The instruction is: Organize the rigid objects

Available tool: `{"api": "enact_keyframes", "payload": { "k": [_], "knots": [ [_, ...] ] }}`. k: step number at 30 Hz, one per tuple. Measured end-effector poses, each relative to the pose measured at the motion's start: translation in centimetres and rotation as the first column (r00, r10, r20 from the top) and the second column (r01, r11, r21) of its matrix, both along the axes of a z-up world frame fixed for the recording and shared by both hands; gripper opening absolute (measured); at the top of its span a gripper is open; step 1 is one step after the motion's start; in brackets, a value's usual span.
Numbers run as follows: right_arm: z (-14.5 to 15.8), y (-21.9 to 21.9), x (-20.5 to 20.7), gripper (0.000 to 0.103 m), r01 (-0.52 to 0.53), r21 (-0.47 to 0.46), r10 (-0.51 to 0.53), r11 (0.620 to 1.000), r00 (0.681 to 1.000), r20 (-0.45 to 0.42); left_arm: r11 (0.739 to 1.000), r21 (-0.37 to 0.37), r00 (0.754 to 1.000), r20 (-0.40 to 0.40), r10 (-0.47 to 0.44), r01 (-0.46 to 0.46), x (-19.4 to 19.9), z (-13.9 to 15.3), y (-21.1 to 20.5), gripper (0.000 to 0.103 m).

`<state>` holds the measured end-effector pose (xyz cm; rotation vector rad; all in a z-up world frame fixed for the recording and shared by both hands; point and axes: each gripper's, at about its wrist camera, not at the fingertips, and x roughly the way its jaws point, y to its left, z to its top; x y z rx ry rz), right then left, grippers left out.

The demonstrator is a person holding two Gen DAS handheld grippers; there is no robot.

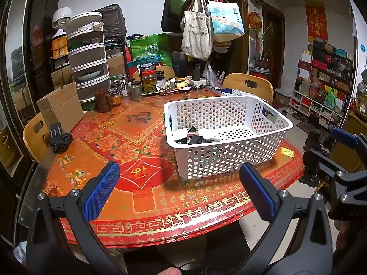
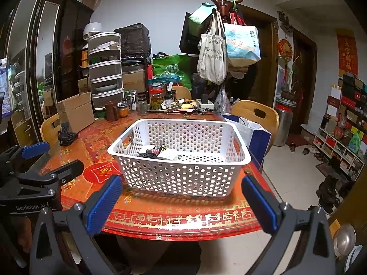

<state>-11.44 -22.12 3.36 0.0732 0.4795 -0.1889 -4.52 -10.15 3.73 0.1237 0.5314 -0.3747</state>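
Left gripper (image 1: 179,193): I see both blue pads spread wide at the bottom of the left wrist view, nothing between them, touching nothing, hanging above the near edge of the red patterned table (image 1: 142,123).

Left of frame in that view: a black clamp-like mount (image 1: 60,137) sits on the table's left edge, just in front of a cardboard box (image 1: 60,107).

Centre-right: the white perforated basket (image 1: 231,158) stands upright on the table, open side up. Its long axis runs from lower left to upper right of this frame, with a handle slot in the right-hand end wall. A few small items (image 1: 197,136), dark and white, lie on its floor toward the left end; I cannot tell what they are. A small yellow card (image 1: 287,152) lies on the table just right of the basket.

Right gripper (image 2: 180,202): jaws equally wide apart at the bottom of the right wrist view, empty, in front of the basket's near wall and clear of it. Here the basket's long axis runs left to right across centre frame.
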Motion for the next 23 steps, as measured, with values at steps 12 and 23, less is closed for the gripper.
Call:
{"api": "enact_keyframes", "payload": {
  "k": [12, 23],
  "knots": [
    [-0.1, 0.0, 0.0, 0.103, -0.001, -0.001, 0.001, 1.000, 1.000, -0.001, 1.000, 0.006, 1.000, -0.007, -0.001, 0.001, -0.2, -0.3, -0.6, 0.103],
    [-0.3, 0.1, 0.0, 0.103, -0.003, -0.003, 0.003, 1.000, 1.000, -0.006, 1.000, 0.015, 1.000, 0.004, 0.002, -0.002, -0.1, -0.5, -1.1, 0.103]
  ]
}}
